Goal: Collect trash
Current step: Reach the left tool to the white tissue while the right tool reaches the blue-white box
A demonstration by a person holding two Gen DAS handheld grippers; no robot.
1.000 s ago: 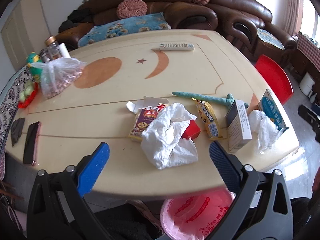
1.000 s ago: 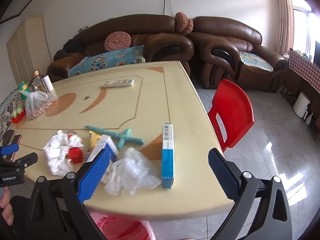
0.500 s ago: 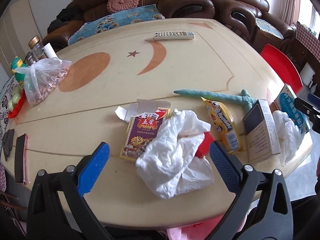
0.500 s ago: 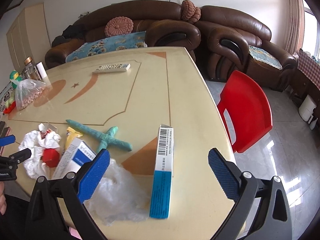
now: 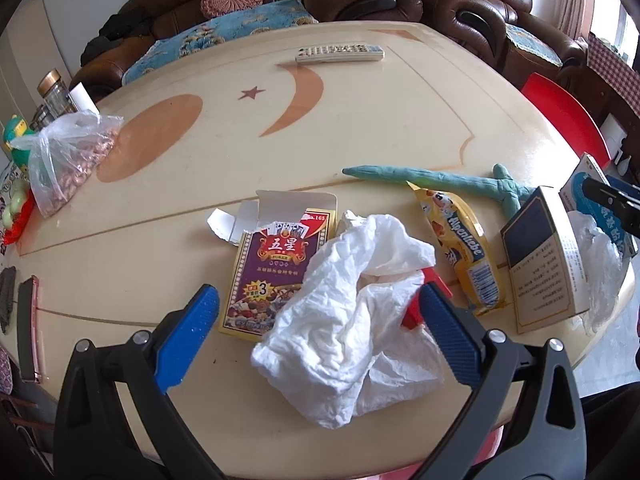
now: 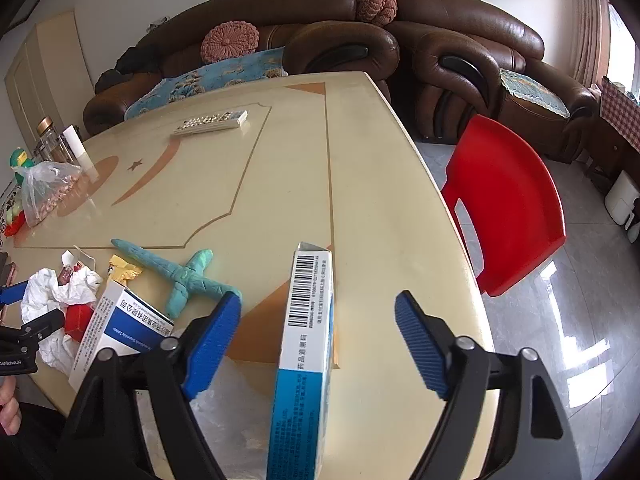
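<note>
My left gripper (image 5: pixel 316 320) is open, its jaws either side of a crumpled white tissue (image 5: pixel 352 312) that lies over a small red box (image 5: pixel 424 300) and beside an opened playing-card box (image 5: pixel 276 268). A yellow candy wrapper (image 5: pixel 460 248) and a dark medicine box (image 5: pixel 540 260) lie to the right. My right gripper (image 6: pixel 318 328) is open, its jaws either side of a blue-and-white medicine box (image 6: pixel 306 352) standing on its edge. A clear plastic wrapper (image 6: pixel 224 432) lies under its left jaw.
A teal clay figure (image 6: pixel 180 276), a remote (image 5: pixel 340 53), a bag of nuts (image 5: pixel 68 164) and jars (image 6: pixel 52 144) are on the cream table (image 5: pixel 360 128). A red chair (image 6: pixel 508 200) stands at the table's right. A phone (image 5: pixel 28 320) lies at the left edge.
Both grippers moved forward and down over the table. The left one closed in on the tissue, the right one on the blue-and-white box. The pink bin below dropped out of view.
</note>
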